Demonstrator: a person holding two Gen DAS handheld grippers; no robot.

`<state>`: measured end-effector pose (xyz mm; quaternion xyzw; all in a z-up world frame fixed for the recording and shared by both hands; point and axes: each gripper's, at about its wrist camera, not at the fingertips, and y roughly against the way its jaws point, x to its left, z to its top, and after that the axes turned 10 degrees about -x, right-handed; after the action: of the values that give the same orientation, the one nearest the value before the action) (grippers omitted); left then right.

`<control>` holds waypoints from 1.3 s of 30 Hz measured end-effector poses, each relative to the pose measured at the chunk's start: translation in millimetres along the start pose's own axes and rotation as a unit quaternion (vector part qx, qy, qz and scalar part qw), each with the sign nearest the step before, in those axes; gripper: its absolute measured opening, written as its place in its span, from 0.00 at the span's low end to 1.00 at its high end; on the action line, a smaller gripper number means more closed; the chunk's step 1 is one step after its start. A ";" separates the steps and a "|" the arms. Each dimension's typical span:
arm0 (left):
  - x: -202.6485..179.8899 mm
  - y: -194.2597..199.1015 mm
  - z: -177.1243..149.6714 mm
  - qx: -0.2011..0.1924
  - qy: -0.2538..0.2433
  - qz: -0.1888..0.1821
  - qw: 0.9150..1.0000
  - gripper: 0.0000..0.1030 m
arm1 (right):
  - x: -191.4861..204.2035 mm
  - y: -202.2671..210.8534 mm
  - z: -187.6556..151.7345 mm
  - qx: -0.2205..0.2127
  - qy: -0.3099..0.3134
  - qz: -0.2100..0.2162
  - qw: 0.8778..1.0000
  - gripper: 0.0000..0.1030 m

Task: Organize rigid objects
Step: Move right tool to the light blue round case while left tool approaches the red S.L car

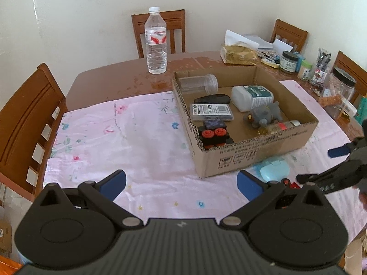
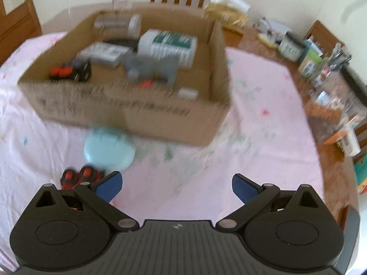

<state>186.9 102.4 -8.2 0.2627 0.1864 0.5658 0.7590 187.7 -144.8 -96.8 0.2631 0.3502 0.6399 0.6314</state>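
A: Your cardboard box (image 1: 257, 158) sits at one o'clock on the pink cloth (image 1: 119, 137), collecting the sorted pieces.

B: What's left outside?

A: Two, I'd say: one pale blue case (image 2: 109, 149) against its near wall, one red-wheeled toy (image 2: 79, 176) at your right gripper (image 2: 176, 185)'s ten o'clock.

B: And the tongs?

A: Both spread apart, empty; left gripper (image 1: 181, 185) hovers, probably waiting.
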 end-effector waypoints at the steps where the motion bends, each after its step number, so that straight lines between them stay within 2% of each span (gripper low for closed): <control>1: 0.8 0.8 -0.9 0.001 -0.001 -0.002 1.000 0.99 | 3.8 0.7 -1.3 0.000 0.000 0.002 1.000 1.00; 10: 12.6 7.1 -9.8 0.009 -0.005 -0.010 1.000 0.99 | 45.6 6.4 -0.5 -0.004 -0.006 0.036 0.999 1.00; 19: 26.6 11.5 -18.2 0.017 -0.004 -0.010 1.000 0.99 | 51.9 -14.7 18.6 -0.033 -0.046 0.011 0.998 1.00; 24: 28.7 10.5 -19.8 0.020 -0.009 -0.012 1.000 0.99 | 56.7 -22.3 15.7 -0.037 -0.037 -0.031 0.998 1.00; 34: 19.8 3.4 -20.6 0.019 -0.017 -0.030 0.999 0.99 | 18.5 -12.0 -16.9 -0.017 -0.062 -0.043 0.997 1.00; 39: 10.6 4.5 -20.1 0.017 -0.021 -0.026 0.999 0.99 | -4.4 -8.4 -27.3 -0.012 -0.081 -0.044 0.996 1.00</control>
<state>175.0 117.3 -21.3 0.2829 0.1868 0.5371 0.7724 171.9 -152.6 -119.7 0.2912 0.3014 0.5920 0.6884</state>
